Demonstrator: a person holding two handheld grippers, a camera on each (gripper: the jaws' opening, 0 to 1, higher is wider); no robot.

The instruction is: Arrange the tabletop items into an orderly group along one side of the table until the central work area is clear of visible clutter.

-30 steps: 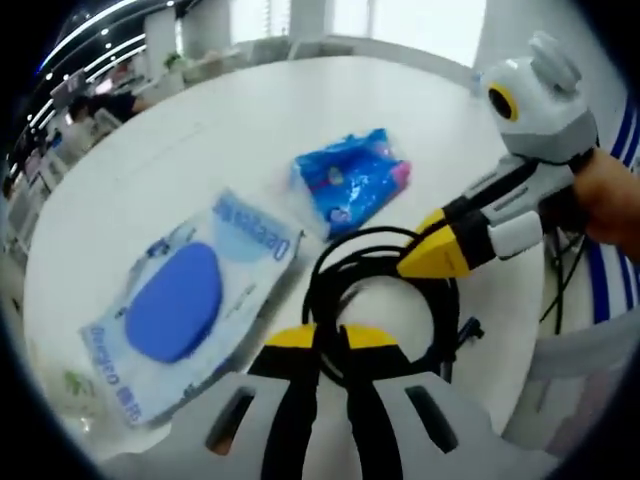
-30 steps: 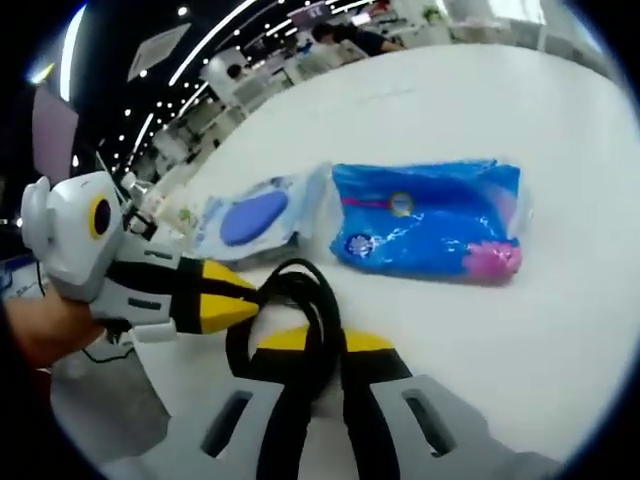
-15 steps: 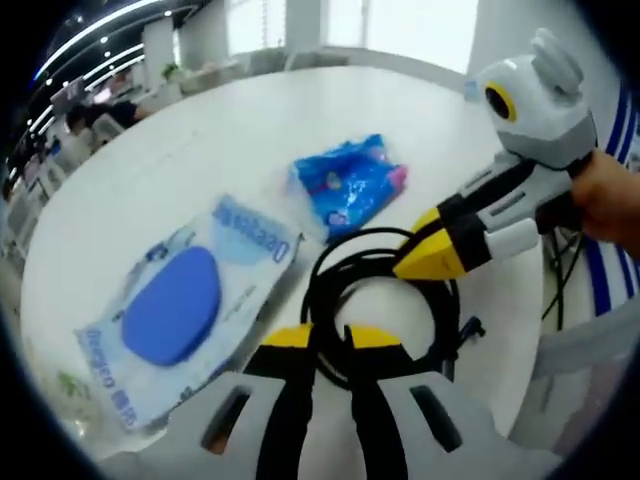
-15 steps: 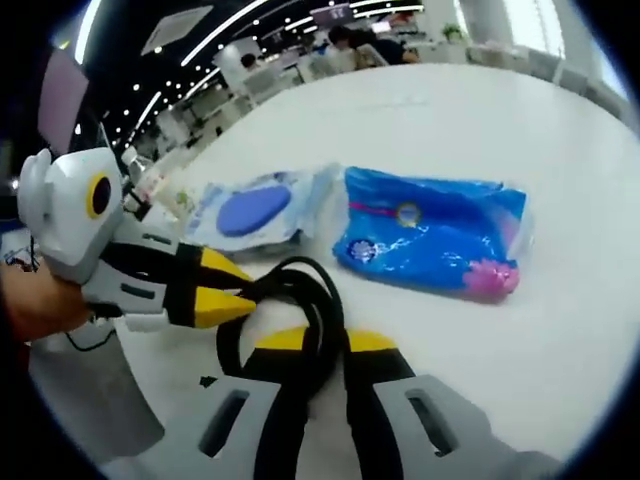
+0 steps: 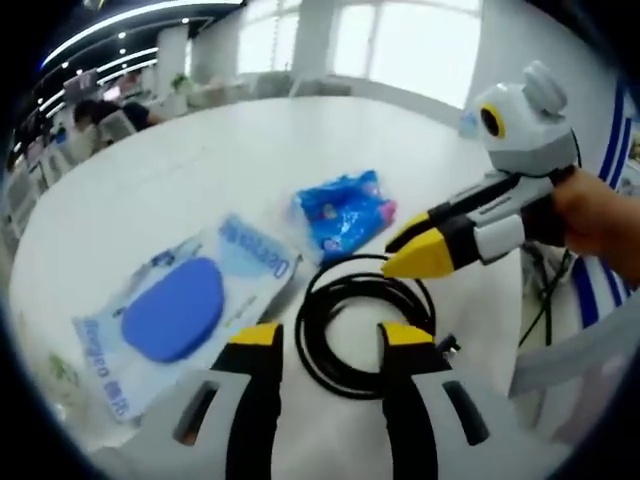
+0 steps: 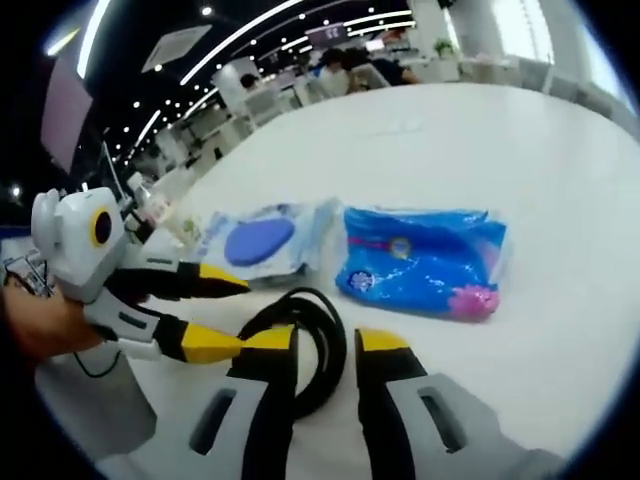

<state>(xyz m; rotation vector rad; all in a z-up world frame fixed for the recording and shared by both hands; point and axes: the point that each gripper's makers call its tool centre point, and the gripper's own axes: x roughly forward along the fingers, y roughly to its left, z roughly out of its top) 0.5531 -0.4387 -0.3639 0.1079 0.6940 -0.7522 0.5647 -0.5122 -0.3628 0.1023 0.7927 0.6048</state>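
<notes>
Your left gripper (image 5: pixel 325 345) has its jaws spread apart and holds nothing; the coiled black cable (image 5: pixel 365 320) lies flat on the white table (image 5: pixel 200 160) directly ahead of them, its near arc sitting between and just beyond the yellow tips. In the right gripper view, your right gripper (image 6: pixel 325 345) also stands with its jaws parted and empty, the same cable (image 6: pixel 305 340) running up between them, and your left gripper (image 6: pixel 215 315) reaches in from the side with its jaws wide, close to the coil. In the left gripper view the right gripper (image 5: pixel 405 250) comes in from the side with its tips over the far arc of the coil. So both grippers are at the cable, neither clearly nearer. The coil is roughly round, with no strong long axis; a plug end pokes out at its side. Count three loose things: one cable, one wet-wipe pack with a blue lid (image 5: pixel 180 305) ahead and off to the left gripper's left, just beside the coil, and one blue packet (image 5: pixel 345 210) farther ahead beyond it, near the wipe pack. All three already lie close together, which suggests the grouping is well along.
</notes>
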